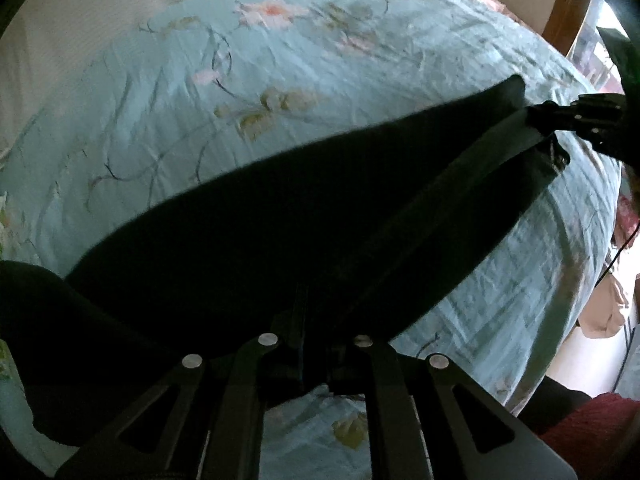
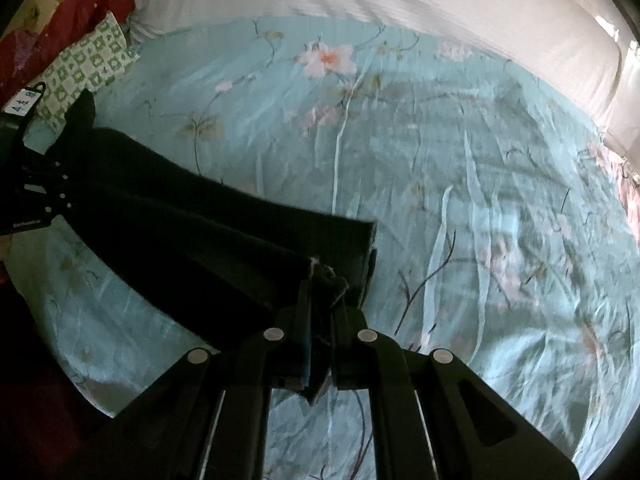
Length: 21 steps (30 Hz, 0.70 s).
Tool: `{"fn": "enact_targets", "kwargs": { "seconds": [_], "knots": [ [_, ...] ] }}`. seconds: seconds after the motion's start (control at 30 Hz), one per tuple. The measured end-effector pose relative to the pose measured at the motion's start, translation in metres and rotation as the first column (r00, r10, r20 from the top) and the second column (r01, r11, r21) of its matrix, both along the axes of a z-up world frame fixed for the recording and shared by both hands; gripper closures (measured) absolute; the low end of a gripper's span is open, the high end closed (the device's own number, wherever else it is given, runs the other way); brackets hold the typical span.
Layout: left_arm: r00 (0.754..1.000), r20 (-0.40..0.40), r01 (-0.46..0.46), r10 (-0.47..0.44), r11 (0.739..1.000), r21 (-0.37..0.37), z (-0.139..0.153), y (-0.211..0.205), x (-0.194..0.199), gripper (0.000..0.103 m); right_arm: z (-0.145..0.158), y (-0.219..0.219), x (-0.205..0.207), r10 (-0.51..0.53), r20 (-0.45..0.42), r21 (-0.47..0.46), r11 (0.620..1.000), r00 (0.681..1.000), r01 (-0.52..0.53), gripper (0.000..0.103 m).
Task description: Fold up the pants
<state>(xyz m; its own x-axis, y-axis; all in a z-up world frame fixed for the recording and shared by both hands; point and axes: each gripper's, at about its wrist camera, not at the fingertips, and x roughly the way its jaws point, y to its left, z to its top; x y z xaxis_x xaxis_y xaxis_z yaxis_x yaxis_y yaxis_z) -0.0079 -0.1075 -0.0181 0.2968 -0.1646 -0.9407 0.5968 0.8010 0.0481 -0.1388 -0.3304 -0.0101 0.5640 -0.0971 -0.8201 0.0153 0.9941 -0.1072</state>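
1. Writing: a small white label point(image 2: 23, 103) on the left claw's body, seen at the left edge of the right wrist view, carries blue handwritten characters; they cannot be read. Faint pale lettering lower on that body is also illegible.
2. Task item: one pair of pants point(image 1: 256, 236), black or very dark, with no visible pattern. The cloth hangs in a long band stretched between the two claws, raised over the bed point(image 1: 168, 92) rather than lying flat on it.
3. Pants, right end point(image 2: 224, 236): layered edges are stacked together, with a pale frayed patch at the gripped corner.
4. Left claw point(image 1: 316, 344): closed tight on the pants cloth, which covers its tips.
5. Right claw point(image 2: 320, 300): clamped on the layered end of the pants. It also appears at the right edge of the left wrist view point(image 1: 536, 118), gripping the far end.
6. Count: one pair of pants, two claws.
7. Surroundings: one light blue floral bedsheet covers the bed; one white quilt point(image 2: 400, 4) lies along its far edge; one green-and-white checked pillow point(image 2: 86, 68) sits at the far left corner beside red fabric point(image 2: 80, 4).
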Motion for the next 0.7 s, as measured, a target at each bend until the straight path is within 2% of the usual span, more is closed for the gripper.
{"fn": "enact_targets", "kwargs": {
  "seconds": [0.07, 0.1, 0.17, 0.2, 0.23, 0.33, 0.4, 0.43, 0.47, 0.53, 0.63, 0.7],
  "knots": [
    [1.000, -0.003, -0.002, 0.002, 1.000, 0.000, -0.002, 0.002, -0.004, 0.092, -0.002, -0.004, -0.003, -0.033, -0.027, 0.049, 0.998, 0.999, 0.034, 0.093],
    [1.000, -0.004, -0.002, 0.002, 1.000, -0.002, -0.002, 0.004, -0.006, 0.089, -0.002, -0.007, -0.006, -0.053, -0.037, 0.071, 0.996, 0.998, 0.055, 0.089],
    [1.000, -0.015, -0.002, 0.002, 1.000, -0.008, 0.000, 0.009, -0.010, 0.085, -0.002, -0.011, -0.010, -0.095, -0.067, 0.071, 0.992, 0.993, 0.100, 0.073],
    [1.000, -0.022, -0.003, 0.003, 1.000, -0.012, 0.000, 0.011, -0.012, 0.083, -0.001, -0.013, -0.014, -0.127, -0.087, 0.065, 0.989, 0.988, 0.133, 0.059],
    [1.000, -0.028, -0.006, 0.005, 1.000, -0.019, 0.001, 0.015, -0.013, 0.080, 0.000, -0.014, -0.017, -0.146, -0.090, 0.061, 0.986, 0.985, 0.152, 0.054],
    [0.999, -0.041, -0.028, 0.026, 0.999, -0.035, 0.007, 0.027, -0.018, 0.069, 0.014, -0.011, -0.028, -0.170, -0.054, 0.075, 0.982, 0.984, 0.174, 0.054],
    [0.997, -0.054, -0.053, 0.050, 0.997, -0.049, 0.013, 0.037, -0.021, 0.066, 0.025, -0.004, -0.031, -0.177, -0.018, 0.088, 0.980, 0.984, 0.178, 0.054],
    [0.996, -0.059, -0.070, 0.067, 0.996, -0.051, 0.016, 0.041, -0.021, 0.058, 0.031, 0.001, -0.031, -0.176, 0.001, 0.096, 0.980, 0.984, 0.175, 0.053],
    [0.994, -0.066, -0.095, 0.092, 0.994, -0.048, 0.019, 0.047, -0.020, 0.045, 0.036, 0.006, -0.029, -0.171, 0.019, 0.104, 0.980, 0.985, 0.168, 0.053],
    [0.987, -0.075, -0.148, 0.144, 0.988, -0.054, 0.026, 0.059, -0.017, 0.038, 0.044, 0.020, -0.021, -0.152, 0.062, 0.133, 0.981, 0.986, 0.142, 0.047],
    [0.964, -0.084, -0.256, 0.251, 0.966, -0.044, 0.037, 0.080, -0.004, 0.033, 0.047, 0.045, -0.003, -0.107, 0.095, 0.191, 0.978, 0.990, 0.088, 0.042],
    [0.929, -0.126, -0.356, 0.347, 0.933, -0.060, 0.045, 0.102, 0.011, 0.032, 0.044, 0.061, 0.012, -0.064, 0.095, 0.225, 0.974, 0.993, 0.042, 0.042]
  ]
}}
